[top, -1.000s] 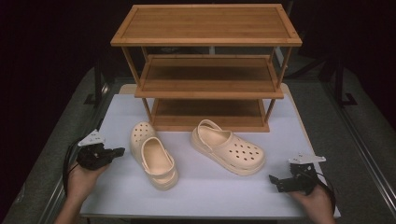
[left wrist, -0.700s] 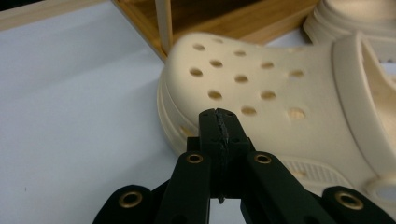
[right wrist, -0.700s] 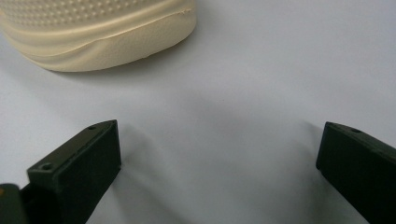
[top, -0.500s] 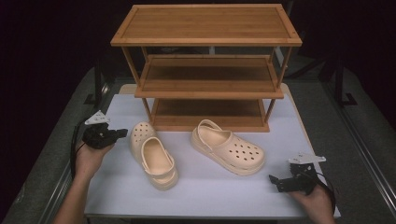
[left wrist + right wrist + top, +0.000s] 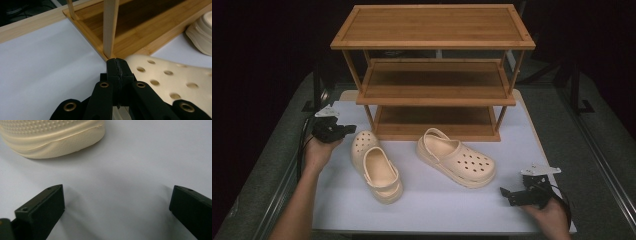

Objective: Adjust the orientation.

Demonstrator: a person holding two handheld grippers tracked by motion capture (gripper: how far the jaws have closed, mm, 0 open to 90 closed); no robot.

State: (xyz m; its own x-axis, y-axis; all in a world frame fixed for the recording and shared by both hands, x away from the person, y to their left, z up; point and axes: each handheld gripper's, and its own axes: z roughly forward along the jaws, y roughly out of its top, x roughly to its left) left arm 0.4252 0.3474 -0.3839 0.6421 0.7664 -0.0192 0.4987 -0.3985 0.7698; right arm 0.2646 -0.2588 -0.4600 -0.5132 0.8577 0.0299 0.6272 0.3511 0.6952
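High view. A three-tier wooden shoe rack [image 5: 432, 87] stands at the far side of a white table [image 5: 437, 210]; all of its visible shelves are bare. Two cream clogs lie on the table in front of it: the left clog [image 5: 377, 165] with its toe toward the rack's near left post, the right clog [image 5: 457, 157] lying at an angle near the centre. Neither clog is lifted or gripped, so any shelving of the pair would appear to remain wholly undone.

The left gripper [image 5: 343, 130] hovers just beside the left clog's toe; in the left gripper view its jaws are pressed together on nothing, above the perforated toe [image 5: 170, 82]. The right gripper [image 5: 507, 194] rests near the table's front right corner, jaws spread wide, with the right clog's sole edge [image 5: 55, 140] ahead of them and apart.
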